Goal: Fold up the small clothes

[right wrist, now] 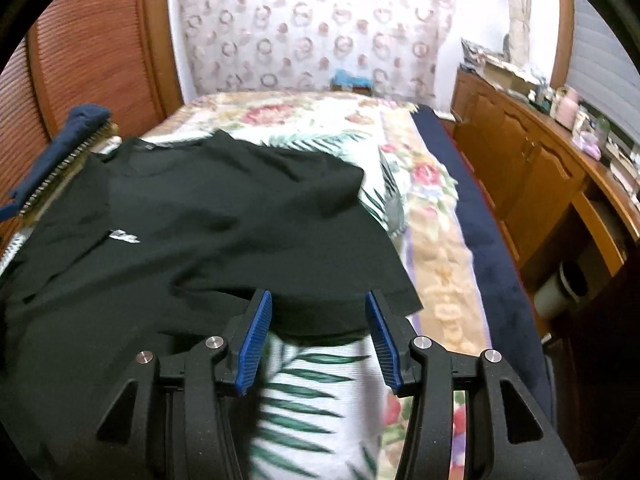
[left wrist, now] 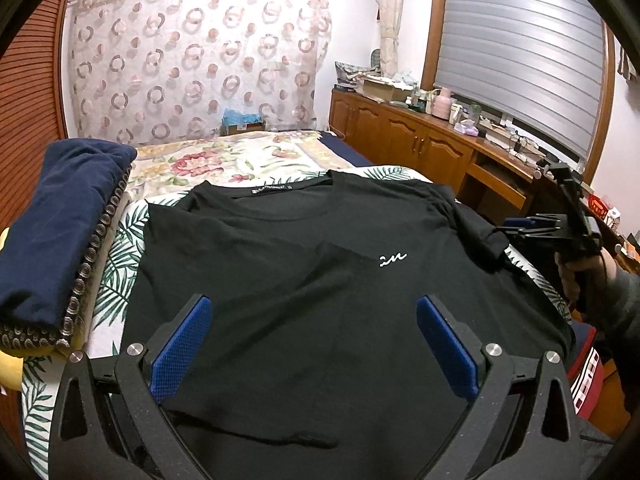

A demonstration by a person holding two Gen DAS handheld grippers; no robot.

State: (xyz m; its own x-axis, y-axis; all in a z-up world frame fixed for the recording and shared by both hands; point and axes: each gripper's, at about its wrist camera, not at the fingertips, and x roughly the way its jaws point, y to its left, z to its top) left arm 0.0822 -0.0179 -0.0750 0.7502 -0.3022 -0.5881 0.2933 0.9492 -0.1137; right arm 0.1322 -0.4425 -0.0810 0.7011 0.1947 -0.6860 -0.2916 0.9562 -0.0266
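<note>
Black T-shirt [left wrist: 304, 264] spread face up on the bed [left wrist: 248, 156], collar toward the far curtain [left wrist: 192, 56], small white script on the chest. Left gripper [left wrist: 314, 338] released, blue pads spread wide over the lower front of the shirt, nothing between them; from this view cannot tell whether touching the cloth.

Seen only in the left wrist view: right gripper [left wrist: 520, 226] from the side, held in a hand [left wrist: 580, 276] at the shirt's right sleeve, fingertips at the sleeve edge. Also a window blind [left wrist: 524, 48] above the wooden cabinet [left wrist: 404, 136], its top crowded with bottles and boxes too small to name.

Seen only in the right wrist view: right gripper [right wrist: 318, 336] open, pads apart on either side of the sleeve hem of the black T-shirt [right wrist: 192, 224], cloth lying between them but not pinched. Leaf-print sheet [right wrist: 316, 392] under the gripper, floral cover beyond, dark blue edge of the bed [right wrist: 492, 264] next to the cabinet; frame slightly blurred.

In both: folded navy cloth [left wrist: 60, 216] stacked on patterned bedding at the shirt's left. Blue-lined cardboard box [left wrist: 243, 122] at the far end of the bed, contents unclear
</note>
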